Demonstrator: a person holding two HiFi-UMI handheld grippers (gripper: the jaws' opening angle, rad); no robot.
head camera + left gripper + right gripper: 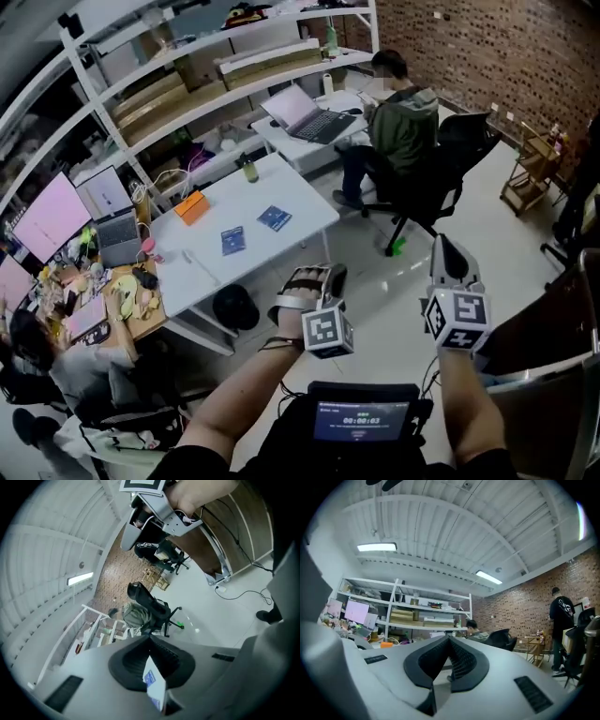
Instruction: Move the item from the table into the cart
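White packet (154,684): thin, flat, with blue print; it is off the table, pinched in my left gripper (149,639) in the air above the pale floor.
Left gripper: jaws closed tight on the packet, black ribbed pads pressing both its faces.
Packet against the gripper: it sits deep between the pads, starting just behind the jaw tips and running back toward the camera; in the left gripper view its lower end pokes out of the pads at 6 o'clock.
Packet's lie: seen nearly edge-on; its long axis follows the jaws from 12 to 6 o'clock, leaning a little toward 5; the blue-printed face is turned toward 9 o'clock.
Right gripper (449,638): jaws pressed together, nothing between them; in the head view it is held at 3 o'clock from my left gripper, apart from it.
Table (281,183): white, at 10 o'clock from my left gripper in the head view, well apart from it.
On the table: two blue packets (232,241) (274,217) lying flat, with an orange box (191,206) at their 10 o'clock.
Cart (553,328): what looks to be the cart, a metal frame with dark panels, at the head view's 3 to 4 o'clock edge, near my right gripper.
Seated person (401,122): on a black chair at 1 o'clock, beyond both grippers.
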